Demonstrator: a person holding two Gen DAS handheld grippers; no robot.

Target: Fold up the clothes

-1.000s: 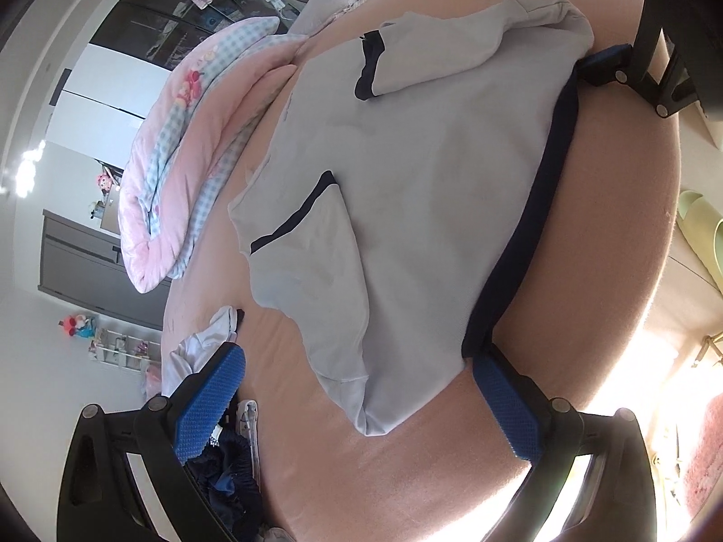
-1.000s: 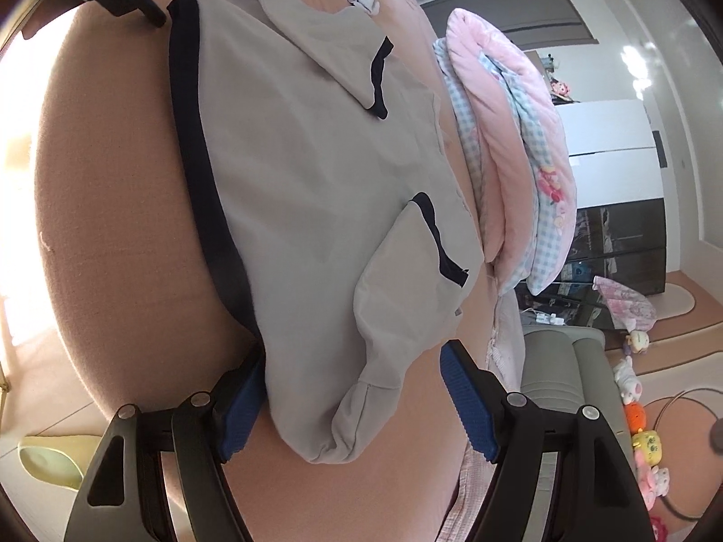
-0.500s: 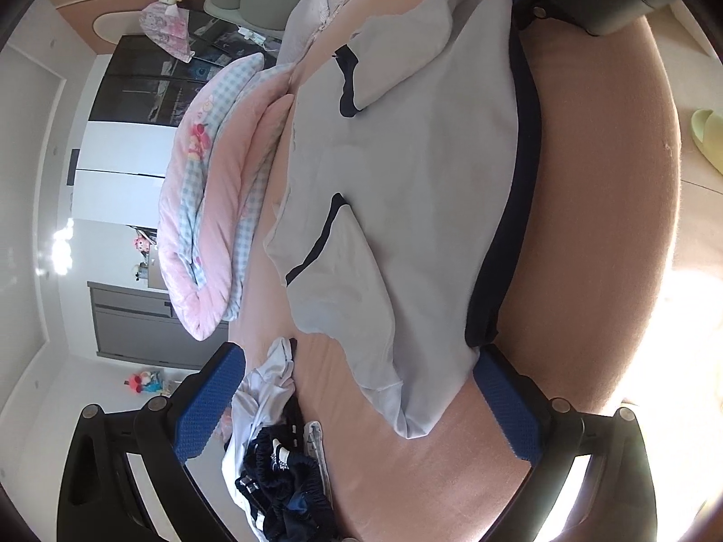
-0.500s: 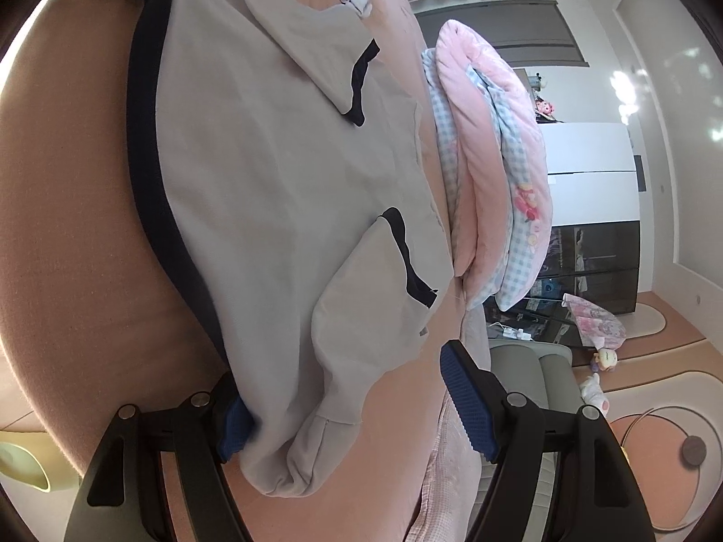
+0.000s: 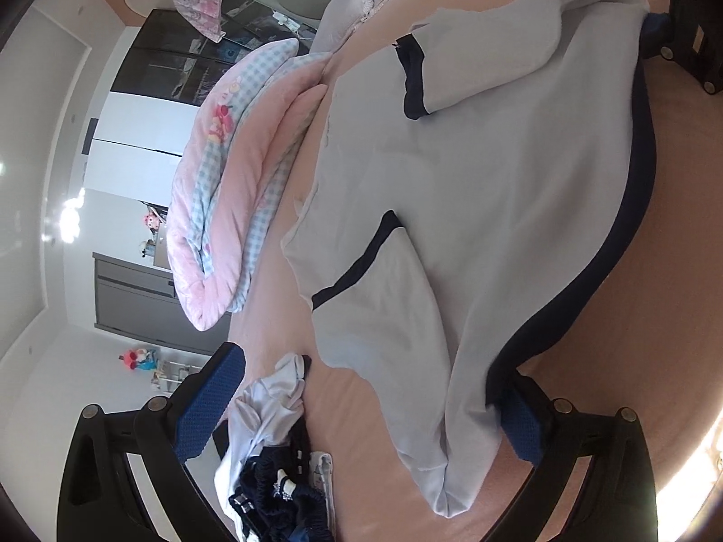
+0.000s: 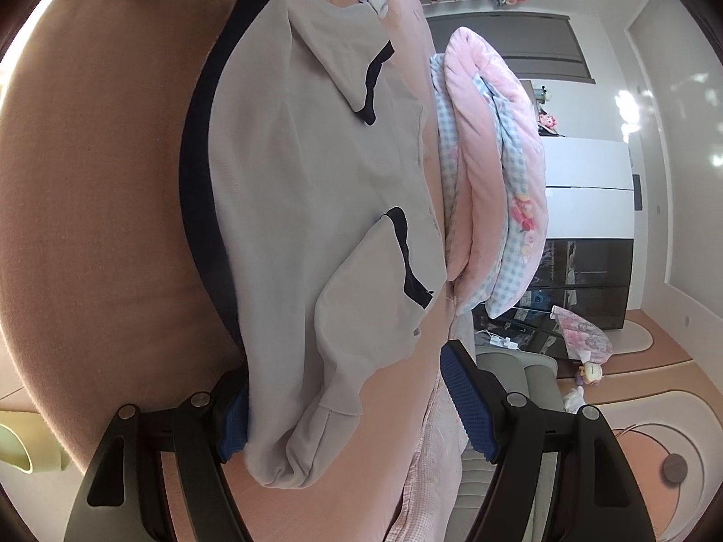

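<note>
Pink bed point(image 5: 655, 316) carries a grey sweatshirt point(image 5: 497, 180) spread flat, both sleeves folded in over the body, dark hem band point(image 5: 632, 207) along the near edge. The sweatshirt's long axis runs side to side between the two tools, hem facing the person, collar side away toward the rolled pink quilt point(image 5: 226, 189). Left gripper point(image 5: 361, 411) sits at one hem corner, right gripper point(image 6: 348, 411) at the other, each equally near its own end. Both stand spread wide; at each, the hem-side pad is tucked under the cloth edge while the far pad is clear, so nothing is pinched yet. Likely next move: close on both corners and carry the hem away toward the collar. Small heap of other clothes point(image 5: 271, 474) lies just beside the left tool.
</note>
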